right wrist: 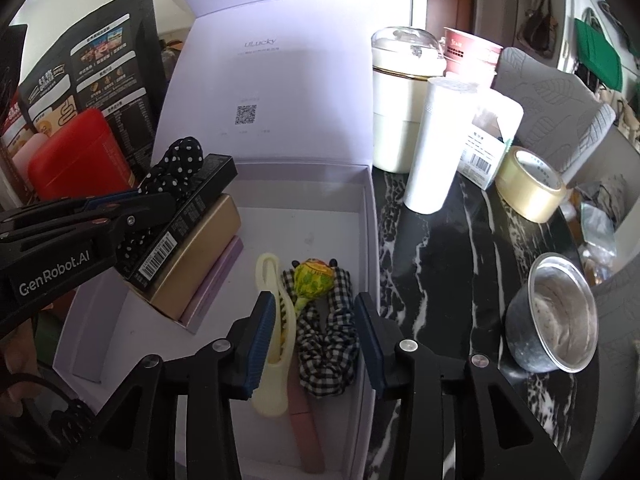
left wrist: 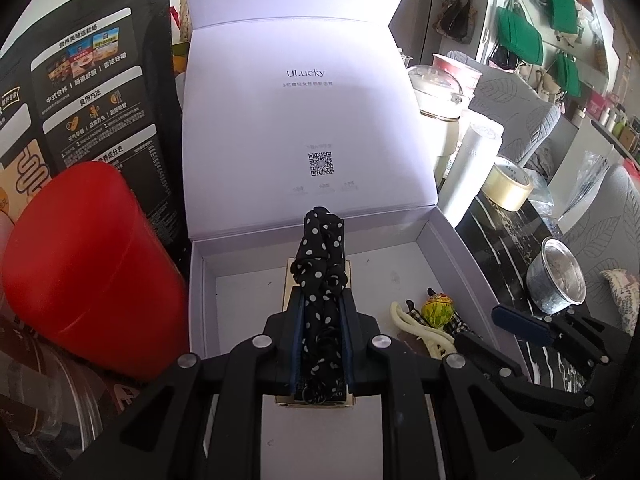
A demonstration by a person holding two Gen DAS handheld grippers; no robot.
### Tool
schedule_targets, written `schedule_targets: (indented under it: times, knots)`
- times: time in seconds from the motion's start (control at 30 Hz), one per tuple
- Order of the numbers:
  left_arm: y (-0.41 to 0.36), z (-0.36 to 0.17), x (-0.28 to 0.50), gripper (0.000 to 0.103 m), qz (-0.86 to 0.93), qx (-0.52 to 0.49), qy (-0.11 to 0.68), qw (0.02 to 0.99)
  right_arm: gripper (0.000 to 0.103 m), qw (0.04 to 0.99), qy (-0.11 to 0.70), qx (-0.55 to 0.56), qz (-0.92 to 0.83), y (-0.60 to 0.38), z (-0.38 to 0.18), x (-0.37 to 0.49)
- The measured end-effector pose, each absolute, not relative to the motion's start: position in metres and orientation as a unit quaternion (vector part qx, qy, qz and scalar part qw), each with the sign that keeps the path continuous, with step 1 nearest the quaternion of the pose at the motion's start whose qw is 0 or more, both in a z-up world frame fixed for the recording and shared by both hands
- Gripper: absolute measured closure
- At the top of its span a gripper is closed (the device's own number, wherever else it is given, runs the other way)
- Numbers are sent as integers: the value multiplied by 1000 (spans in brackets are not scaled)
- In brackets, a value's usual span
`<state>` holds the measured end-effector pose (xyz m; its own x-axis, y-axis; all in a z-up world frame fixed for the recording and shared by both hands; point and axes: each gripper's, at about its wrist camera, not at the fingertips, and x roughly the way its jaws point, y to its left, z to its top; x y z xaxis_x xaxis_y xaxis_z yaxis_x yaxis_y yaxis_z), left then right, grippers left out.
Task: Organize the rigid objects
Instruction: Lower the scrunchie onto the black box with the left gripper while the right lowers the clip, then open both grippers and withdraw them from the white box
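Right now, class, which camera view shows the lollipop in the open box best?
The right wrist view: the lollipop lies unobstructed on the checked scrunchie, wrapper and stick visible. In the left wrist view, the lollipop is small and near the edge, its stick hidden.

Daylight is washing out the white box lid [left wrist: 304,120], fisheye is bending edges into dark corners, near fingers [right wrist: 256,344] are blurring slightly.

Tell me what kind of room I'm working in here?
Most likely a lived-in home, a living or dining area. Handbags and green tote bags hang on the wall, a leaf-patterned upholstered seat stands beside the black marble table, and household clutter like a tape roll sits around.
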<state>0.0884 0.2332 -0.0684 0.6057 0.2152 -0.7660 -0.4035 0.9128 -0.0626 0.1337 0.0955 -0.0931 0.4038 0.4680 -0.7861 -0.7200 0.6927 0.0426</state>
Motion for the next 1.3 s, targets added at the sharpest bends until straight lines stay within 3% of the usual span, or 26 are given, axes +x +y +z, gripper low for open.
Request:
schedule_targets:
  times: [0.07, 0.2, 0.23, 1.3]
  knots:
    - [233, -68, 88, 76, 176, -116, 412, 887, 62, 825, 410, -149, 361, 93, -91, 134]
    - [230, -65, 87, 20, 181, -120, 413, 884, 62, 827, 408, -139, 360, 87, -85, 132]
    - [229, -64, 86, 18, 182, -121, 411, 885, 62, 829, 406, -141, 358, 86, -83, 131]
    - [163, 39, 32, 18, 197, -54, 355, 912, 53, 876, 319, -122, 341, 8, 18, 84]
